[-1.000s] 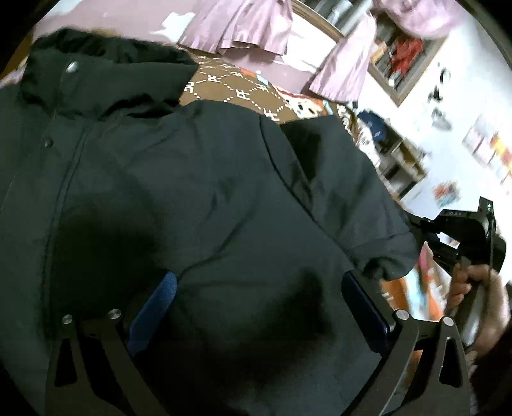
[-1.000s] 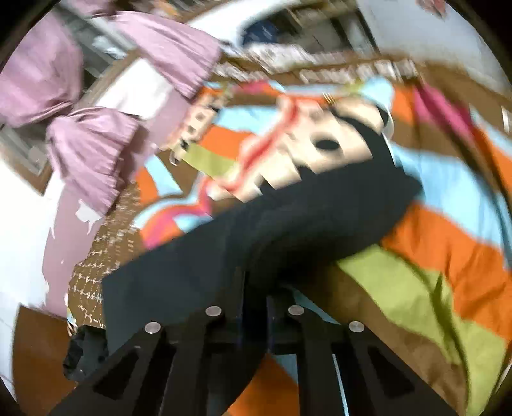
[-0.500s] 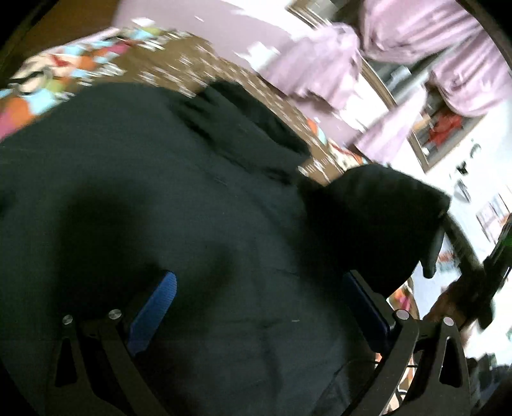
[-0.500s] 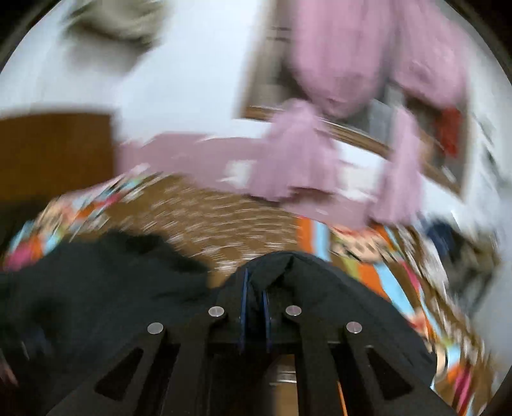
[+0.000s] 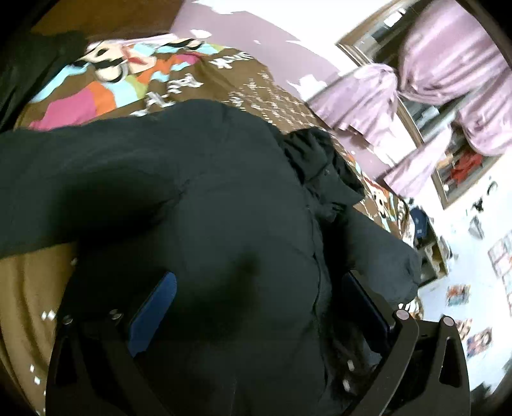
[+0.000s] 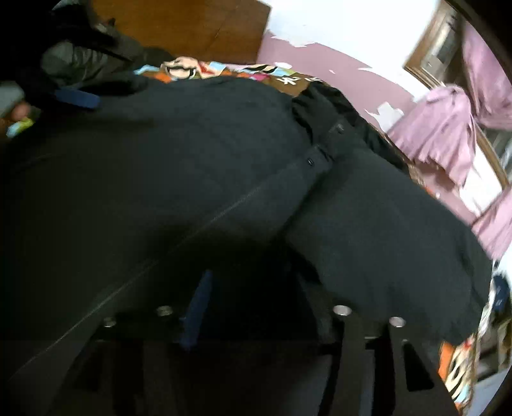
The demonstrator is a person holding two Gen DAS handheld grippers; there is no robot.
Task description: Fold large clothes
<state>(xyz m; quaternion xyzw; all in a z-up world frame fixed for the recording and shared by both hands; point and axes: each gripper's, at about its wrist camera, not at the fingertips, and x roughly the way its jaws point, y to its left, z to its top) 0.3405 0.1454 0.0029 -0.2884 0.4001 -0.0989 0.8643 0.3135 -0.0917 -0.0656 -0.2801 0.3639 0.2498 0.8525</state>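
Note:
A large black jacket (image 5: 224, 198) lies on a colourful bedspread (image 5: 105, 92), with its collar (image 5: 320, 153) toward the far wall. My left gripper (image 5: 259, 304) hovers open just over the jacket's body, blue pads wide apart and nothing pinched. In the right wrist view the jacket (image 6: 179, 166) fills the frame and its zip (image 6: 243, 198) runs diagonally. One sleeve (image 6: 377, 230) lies folded across the front on the right. My right gripper (image 6: 256, 308) stands open low over the fabric. A blue pad (image 6: 76, 97) of the left gripper shows at the upper left.
Another dark garment (image 6: 80, 60) is heaped at the bed's far left by a wooden headboard (image 6: 192, 25). Purple curtains (image 5: 448, 73) hang at a window on the right. Shelves and clutter (image 5: 428, 243) stand past the bed's right edge.
My right gripper, shut on the sleeve before, has swung it over the jacket and opened. The left gripper has shifted along the jacket body and stayed open.

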